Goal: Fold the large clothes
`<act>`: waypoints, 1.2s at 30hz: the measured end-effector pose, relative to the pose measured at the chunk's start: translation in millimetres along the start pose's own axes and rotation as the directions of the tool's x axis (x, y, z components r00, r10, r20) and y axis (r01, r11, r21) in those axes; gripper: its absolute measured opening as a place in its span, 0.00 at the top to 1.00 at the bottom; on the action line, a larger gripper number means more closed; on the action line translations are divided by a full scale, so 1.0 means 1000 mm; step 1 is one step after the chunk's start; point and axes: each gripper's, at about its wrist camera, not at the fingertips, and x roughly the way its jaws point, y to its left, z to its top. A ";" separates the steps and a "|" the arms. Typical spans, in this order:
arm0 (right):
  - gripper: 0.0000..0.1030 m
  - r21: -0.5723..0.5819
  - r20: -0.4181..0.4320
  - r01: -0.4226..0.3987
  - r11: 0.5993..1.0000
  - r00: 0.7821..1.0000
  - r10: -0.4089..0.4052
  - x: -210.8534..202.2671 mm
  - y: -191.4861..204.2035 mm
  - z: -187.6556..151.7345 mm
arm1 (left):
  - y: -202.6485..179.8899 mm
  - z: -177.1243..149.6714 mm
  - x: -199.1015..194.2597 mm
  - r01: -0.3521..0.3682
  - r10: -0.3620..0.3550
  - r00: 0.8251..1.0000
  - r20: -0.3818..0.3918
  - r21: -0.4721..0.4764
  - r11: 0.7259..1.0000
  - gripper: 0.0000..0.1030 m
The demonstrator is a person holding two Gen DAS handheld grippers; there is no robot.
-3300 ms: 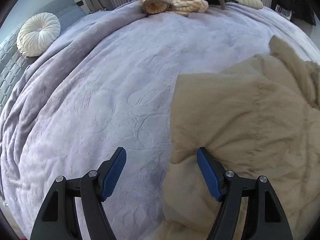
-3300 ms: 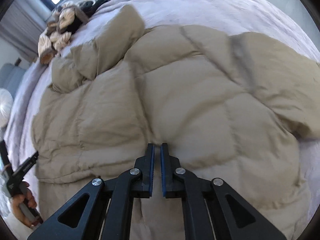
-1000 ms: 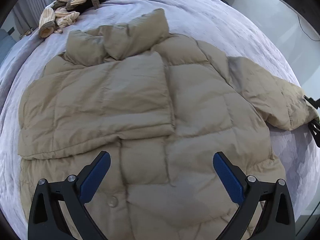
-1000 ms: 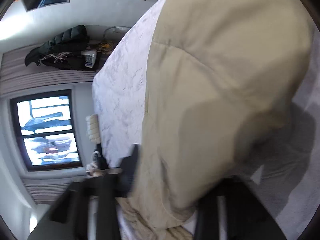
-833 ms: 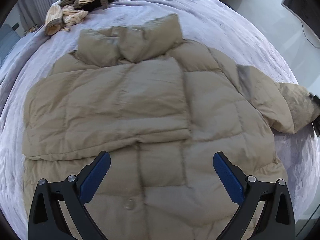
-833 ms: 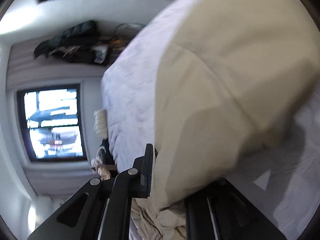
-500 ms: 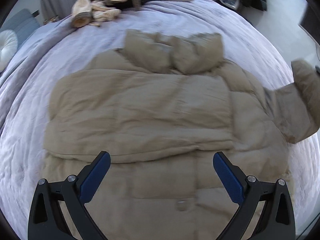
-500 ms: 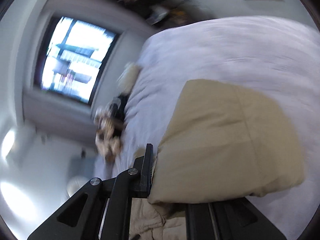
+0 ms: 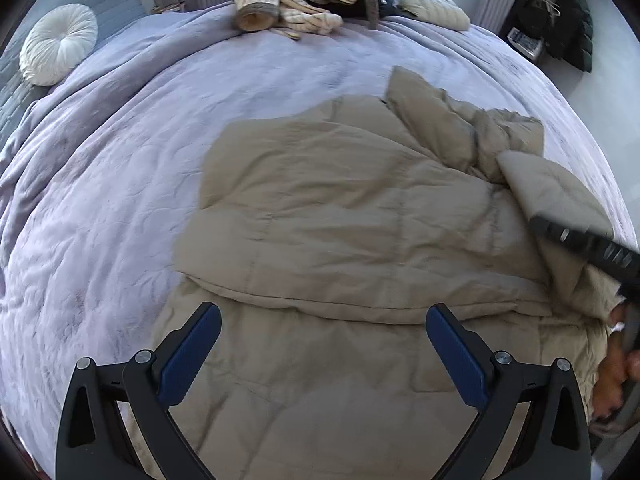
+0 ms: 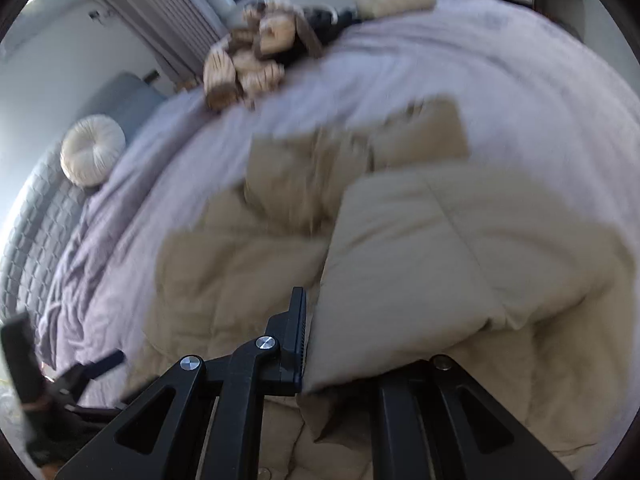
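A tan puffer jacket (image 9: 360,232) lies on the lilac bedspread (image 9: 120,184), its left sleeve folded across the chest. My left gripper (image 9: 320,352) is open and empty, hovering above the jacket's lower front. My right gripper (image 10: 344,340) is shut on the jacket's right sleeve (image 10: 460,256) and holds it lifted above the jacket body (image 10: 224,280). In the left wrist view the right gripper (image 9: 584,244) shows at the right edge with the sleeve (image 9: 552,192) draped over it. The right finger is hidden under the sleeve.
A heap of striped cream and brown clothes (image 9: 296,4) lies at the far end of the bed. A round white cushion (image 9: 56,56) sits on a grey sofa at the far left. A dark coat (image 9: 560,20) hangs at the far right.
My right gripper has carried the sleeve up and in over the jacket body. My left gripper has swung leftward, staying open above the jacket's lower front.
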 end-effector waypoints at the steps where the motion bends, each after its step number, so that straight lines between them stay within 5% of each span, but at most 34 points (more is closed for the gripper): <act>1: 0.87 0.008 -0.010 0.009 1.000 1.000 -0.009 0.005 -0.005 -0.005 | 0.002 0.001 0.001 -0.003 0.003 1.000 0.005 -0.002 1.000 0.00; 5: 0.86 0.060 -0.057 0.042 0.997 0.998 -0.039 0.014 -0.017 -0.016 | 0.003 0.005 0.004 0.014 -0.014 1.000 0.013 -0.007 1.000 0.00; 8: 0.50 0.086 -0.052 0.039 0.996 0.998 -0.034 0.001 -0.018 -0.018 | 0.001 0.007 0.004 0.031 -0.031 0.999 0.013 -0.010 0.999 0.00; 9: 0.25 0.091 -0.044 0.026 0.996 0.999 -0.022 -0.004 -0.018 -0.018 | -0.001 0.009 0.004 0.040 -0.040 0.999 0.014 -0.014 0.999 0.00; 10: 0.20 0.098 -0.034 0.003 0.995 0.999 0.000 -0.010 -0.017 -0.015 | -0.002 0.010 0.003 0.048 -0.048 0.999 0.015 -0.019 0.999 0.00; 16: 0.20 0.260 0.018 -0.057 0.964 0.998 0.055 -0.048 -0.046 -0.018 | -0.006 0.020 0.004 0.076 -0.075 0.997 0.022 -0.022 0.997 0.00; 21: 0.20 0.531 0.104 -0.109 0.840 0.993 0.063 -0.062 -0.113 -0.027 | 0.003 0.025 0.008 0.079 -0.078 0.997 0.011 -0.061 0.995 0.00; 23: 0.27 0.616 0.150 -0.161 0.771 0.985 0.086 -0.058 -0.134 -0.026 | 0.010 0.028 0.008 0.079 -0.078 0.997 0.013 -0.074 0.994 0.00; 25: 0.65 0.652 0.170 -0.184 0.735 0.981 0.094 -0.052 -0.142 -0.020 | 0.016 0.030 0.007 0.086 -0.085 0.996 0.016 -0.077 0.993 0.00; 27: 0.83 0.631 0.191 -0.215 0.746 0.974 0.119 -0.047 -0.136 -0.010 | 0.025 0.033 0.007 0.111 -0.110 0.994 0.009 -0.087 0.990 0.00; 30: 0.85 0.474 0.203 -0.248 0.845 0.964 0.169 -0.047 -0.093 0.012 | 0.045 0.039 0.009 0.200 -0.202 0.979 -0.002 -0.149 0.968 0.00; 33: 0.85 0.246 0.125 -0.243 0.938 0.968 0.218 -0.040 -0.029 0.020 | 0.064 0.045 0.010 0.331 -0.339 0.941 0.005 -0.229 0.915 0.00; 36: 0.85 0.061 0.015 -0.167 0.984 0.986 0.166 -0.021 0.024 0.010 | 0.072 0.049 0.007 0.430 -0.436 0.899 0.037 -0.266 0.863 0.00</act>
